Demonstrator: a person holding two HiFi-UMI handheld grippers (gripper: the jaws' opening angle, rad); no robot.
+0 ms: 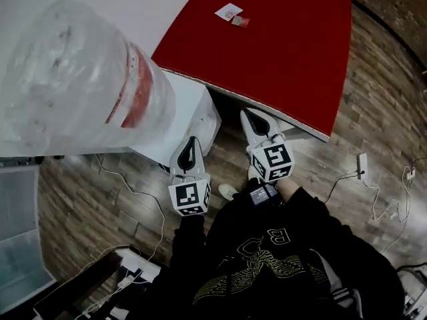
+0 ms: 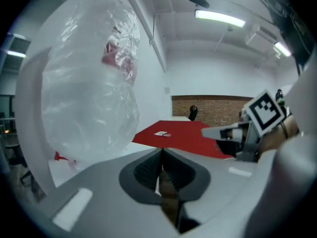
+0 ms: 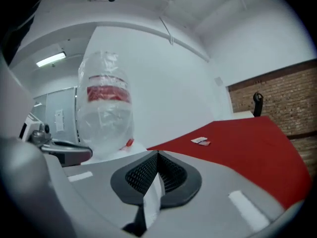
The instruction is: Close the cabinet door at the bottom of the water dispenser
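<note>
The left hand-held gripper (image 1: 192, 141) is hovering with its jaws pressed together on nothing, its tip just beside the front corner of the dispenser (image 1: 190, 105). The right hand-held gripper (image 1: 247, 115) is likewise pinching shut and empty, its tip pointing at the near edge of the red counter (image 1: 287, 52). The wrapped bottle (image 1: 67, 79) is crowding the left side. The cabinet door, low on the dispenser, is hiding from every view. A narrow strip of floor (image 1: 225, 152) is showing between dispenser and counter. Wider floor is lying open at the left, with cables (image 1: 141, 193) trailing across it.
</note>
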